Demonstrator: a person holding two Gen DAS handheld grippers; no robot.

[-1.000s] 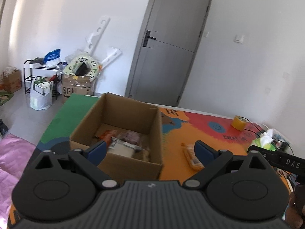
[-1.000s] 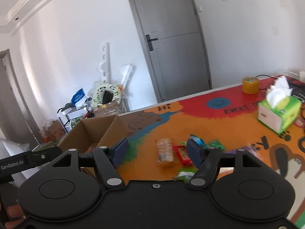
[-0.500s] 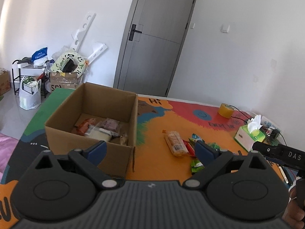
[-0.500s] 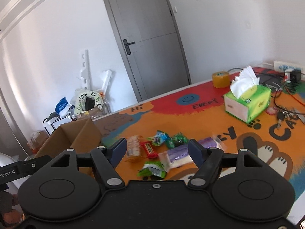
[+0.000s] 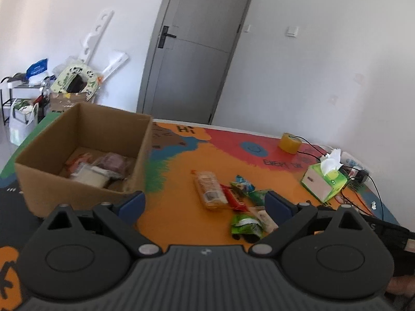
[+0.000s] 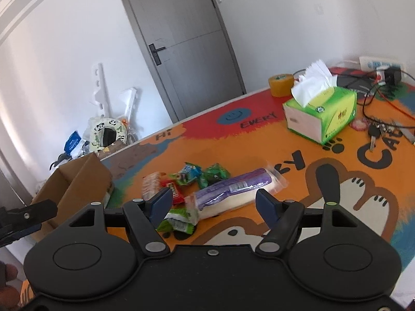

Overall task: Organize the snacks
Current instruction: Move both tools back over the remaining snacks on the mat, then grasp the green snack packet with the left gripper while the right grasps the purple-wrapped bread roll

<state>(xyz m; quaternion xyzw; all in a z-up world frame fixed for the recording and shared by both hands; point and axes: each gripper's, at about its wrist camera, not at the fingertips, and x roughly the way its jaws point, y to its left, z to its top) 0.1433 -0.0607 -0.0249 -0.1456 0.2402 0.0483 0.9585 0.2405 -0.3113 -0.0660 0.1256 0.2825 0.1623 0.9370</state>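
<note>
An open cardboard box [image 5: 85,155] on the colourful table mat holds several snack packets. To its right lies a loose pile: an orange cracker pack [image 5: 210,190], a red bar [image 5: 233,198], green packets [image 5: 245,226]. My left gripper [image 5: 205,203] stands open above the mat between box and pile, holding nothing. In the right wrist view a long purple-and-white pack [image 6: 233,191] lies just beyond my right gripper [image 6: 215,202], whose open jaws frame it without touching. Green packets [image 6: 179,223], a blue candy packet [image 6: 188,173] and the box [image 6: 75,181] lie to the left.
A green tissue box [image 6: 321,114], a roll of yellow tape [image 6: 281,84], keys [image 6: 376,132] and cables with a power strip [image 6: 381,64] occupy the table's far right. A grey door [image 5: 197,51] and floor clutter [image 5: 64,88] lie behind.
Both views swung right and lower: the box slid left in the left wrist view, and the snack pile came in. The purple pack now sits between the right gripper's fingers. Both grippers stayed open.
</note>
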